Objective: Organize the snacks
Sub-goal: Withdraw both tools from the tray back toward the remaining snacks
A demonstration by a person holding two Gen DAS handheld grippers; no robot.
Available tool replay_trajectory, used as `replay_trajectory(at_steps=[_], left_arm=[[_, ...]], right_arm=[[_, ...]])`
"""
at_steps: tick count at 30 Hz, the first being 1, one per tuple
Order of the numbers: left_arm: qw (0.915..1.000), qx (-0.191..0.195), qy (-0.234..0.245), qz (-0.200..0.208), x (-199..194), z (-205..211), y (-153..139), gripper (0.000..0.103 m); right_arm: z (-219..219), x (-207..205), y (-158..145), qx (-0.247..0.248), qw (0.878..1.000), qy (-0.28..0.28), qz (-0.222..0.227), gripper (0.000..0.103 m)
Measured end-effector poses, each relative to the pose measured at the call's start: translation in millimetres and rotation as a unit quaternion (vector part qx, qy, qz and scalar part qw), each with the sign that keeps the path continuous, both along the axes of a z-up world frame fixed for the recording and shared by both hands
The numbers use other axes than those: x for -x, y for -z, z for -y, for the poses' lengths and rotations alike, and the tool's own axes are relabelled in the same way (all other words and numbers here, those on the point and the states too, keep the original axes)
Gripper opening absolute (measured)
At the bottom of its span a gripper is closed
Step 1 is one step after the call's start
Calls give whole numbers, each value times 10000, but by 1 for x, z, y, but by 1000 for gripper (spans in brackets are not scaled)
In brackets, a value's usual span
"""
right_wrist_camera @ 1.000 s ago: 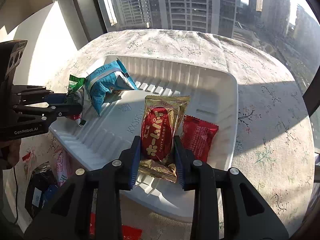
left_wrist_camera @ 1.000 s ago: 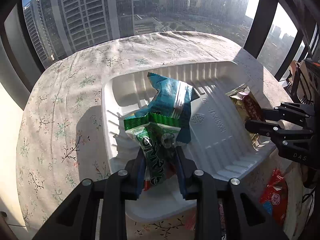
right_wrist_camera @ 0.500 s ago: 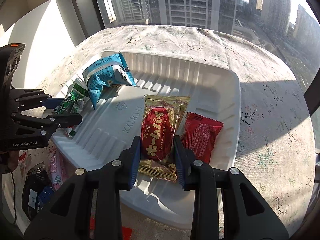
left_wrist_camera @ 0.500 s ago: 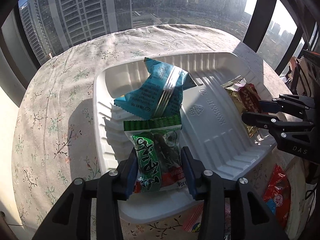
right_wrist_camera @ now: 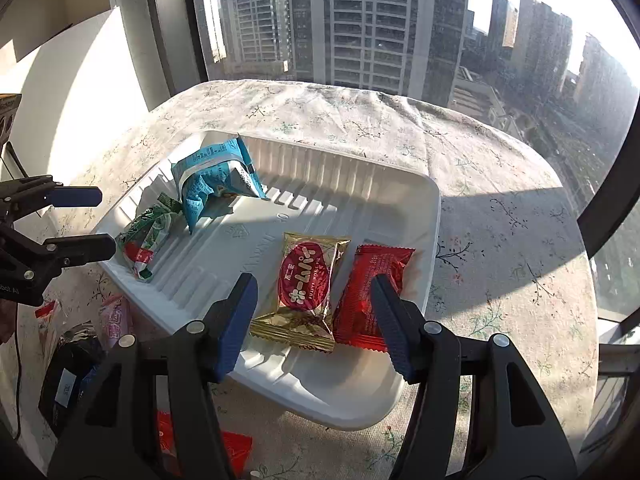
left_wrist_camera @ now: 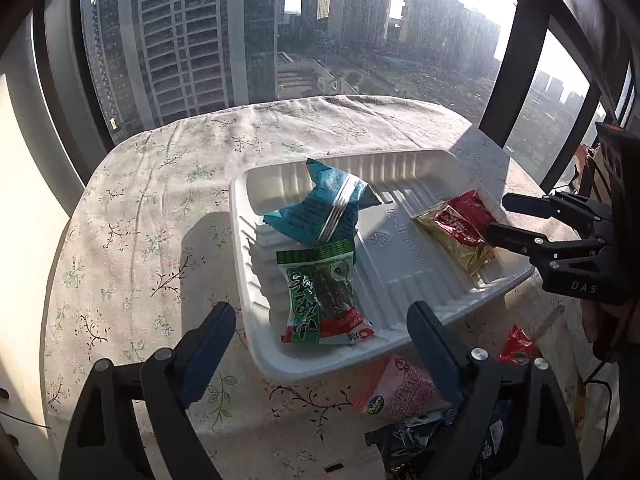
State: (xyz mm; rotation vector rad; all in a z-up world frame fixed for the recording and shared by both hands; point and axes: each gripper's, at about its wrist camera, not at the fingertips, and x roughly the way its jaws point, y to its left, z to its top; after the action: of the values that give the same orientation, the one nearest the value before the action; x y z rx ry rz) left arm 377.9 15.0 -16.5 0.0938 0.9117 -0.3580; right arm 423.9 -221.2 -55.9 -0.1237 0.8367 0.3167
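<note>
- I am holding my left gripper (left_wrist_camera: 320,328) and my right gripper (right_wrist_camera: 316,296) with jaws apart, gripping nothing
- Four snack packets are lying inside the white ribbed plastic tray (right_wrist_camera: 434,216): green (left_wrist_camera: 320,296), blue (left_wrist_camera: 324,208), gold (right_wrist_camera: 306,280), red (right_wrist_camera: 370,276)
- I think several loose wrapped snacks (left_wrist_camera: 396,388) on the flowered tablecloth (left_wrist_camera: 132,216), beside the tray, are waiting for me

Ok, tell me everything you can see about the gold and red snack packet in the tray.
The gold and red snack packet is a shiny gold foil pillow pack with crimped ends and a red oval label printed in white lettering. It lies flat, label up, in the white tray near its front rim, unopened as far as shows. Its right edge overlaps the red packet beside it. The right gripper stands open around it, fingers apart from the wrapper.
</note>
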Motion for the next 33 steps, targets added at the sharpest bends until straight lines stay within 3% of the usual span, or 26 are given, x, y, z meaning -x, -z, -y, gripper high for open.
replay_trajectory(at_steps=[2,4,8,13,19,23,28,33], left_arm=[[9998,125,-53,154,18,-8,-9,103],[9993,278,-112,241,38,-18,-15,103],[9978,439,-309,399,77,-35,-16,103],[9954,606,-668,316,123,-55,2,103],[9917,625,-1113,-131,157,-63,38,103],[9881,681,-1359,-230,164,-66,49,102],[9840,717,-1627,-133,158,-74,44,93],[9768,652,-2012,-341,142,-84,51,76]], right_arm=[[10,15,-21,-144,9992,62,372,76],[22,36,-43,-387,9961,132,779,84],[43,89,-75,-833,9878,261,1293,88],[56,167,-84,-1273,9772,241,1680,90],[62,244,-51,-1688,9741,359,1462,91],[70,271,-22,-2136,9678,570,1204,91],[69,279,-6,-2067,9700,656,1096,91],[69,273,-4,-2165,9687,591,1065,91]])
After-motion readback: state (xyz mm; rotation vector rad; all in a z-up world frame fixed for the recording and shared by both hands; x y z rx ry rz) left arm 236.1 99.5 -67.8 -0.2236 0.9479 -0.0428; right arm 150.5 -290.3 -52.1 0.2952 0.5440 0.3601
